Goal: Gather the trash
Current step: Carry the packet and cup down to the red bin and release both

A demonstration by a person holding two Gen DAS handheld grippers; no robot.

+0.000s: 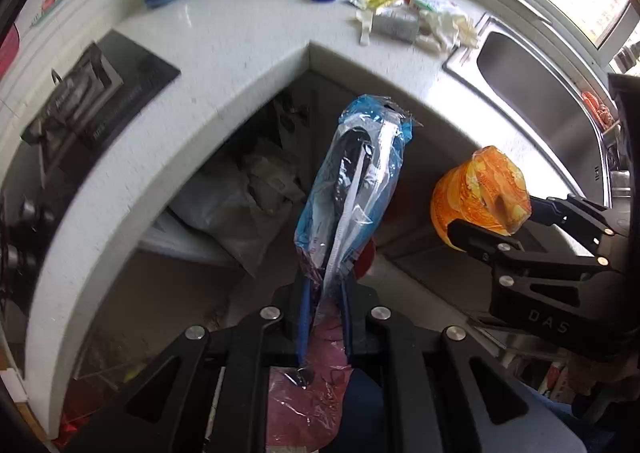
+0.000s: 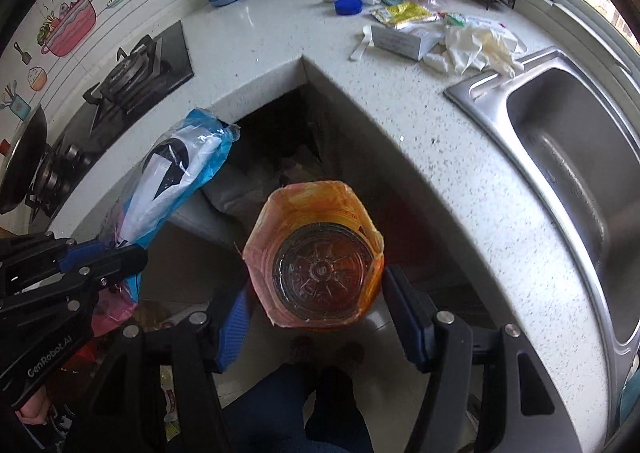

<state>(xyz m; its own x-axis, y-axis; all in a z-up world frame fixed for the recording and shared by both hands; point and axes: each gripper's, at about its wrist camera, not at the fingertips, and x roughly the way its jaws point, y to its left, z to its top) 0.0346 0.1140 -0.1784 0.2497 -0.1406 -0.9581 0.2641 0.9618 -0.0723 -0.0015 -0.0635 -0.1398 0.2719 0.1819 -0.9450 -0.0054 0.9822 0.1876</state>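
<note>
Both pieces of trash hang off the edge of the white counter [image 2: 280, 65], over the dark gap below it, probably heading for a bin there. The left gripper [image 1: 323, 285] is pinched tight on a crinkly blue-and-clear plastic wrapper [image 1: 356, 181]. The right gripper [image 2: 316, 317] sits half-wide, clamped on an orange-labelled bottle [image 2: 320, 273], clear base facing the camera.
</note>
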